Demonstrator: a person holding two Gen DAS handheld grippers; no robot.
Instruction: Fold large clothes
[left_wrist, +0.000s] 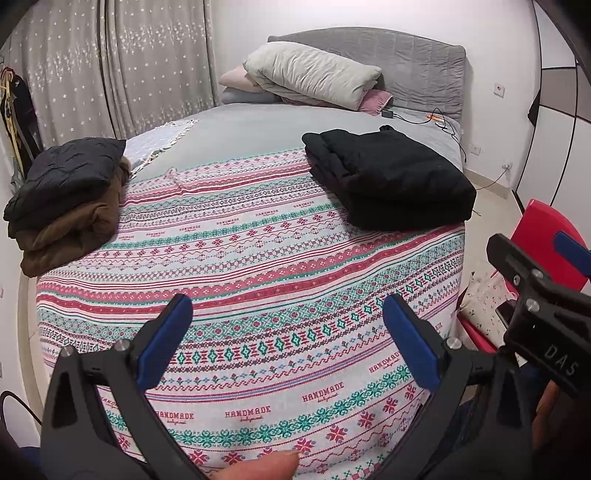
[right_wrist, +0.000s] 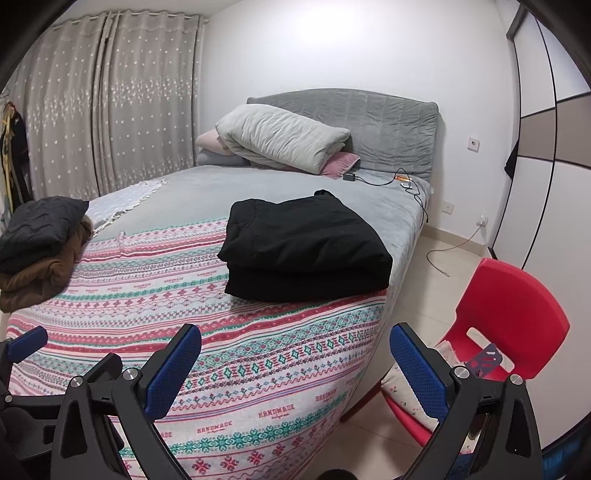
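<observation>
A folded black garment (left_wrist: 391, 177) lies on the right side of the bed; it also shows in the right wrist view (right_wrist: 306, 247). A pile with a dark knit piece (left_wrist: 70, 170) on top of a brown garment (left_wrist: 70, 232) sits at the bed's left edge, also visible in the right wrist view (right_wrist: 40, 229). My left gripper (left_wrist: 288, 343) is open and empty above the patterned blanket (left_wrist: 258, 258) near the foot of the bed. My right gripper (right_wrist: 295, 369) is open and empty over the bed's right front corner, and shows at the right in the left wrist view (left_wrist: 535, 280).
A red plastic chair (right_wrist: 509, 317) with a floral cushion stands right of the bed. Pillows (right_wrist: 280, 136) and a grey headboard are at the far end. Charger cables (right_wrist: 406, 184) lie near the headboard and on the floor. Curtains hang left; a wardrobe stands right.
</observation>
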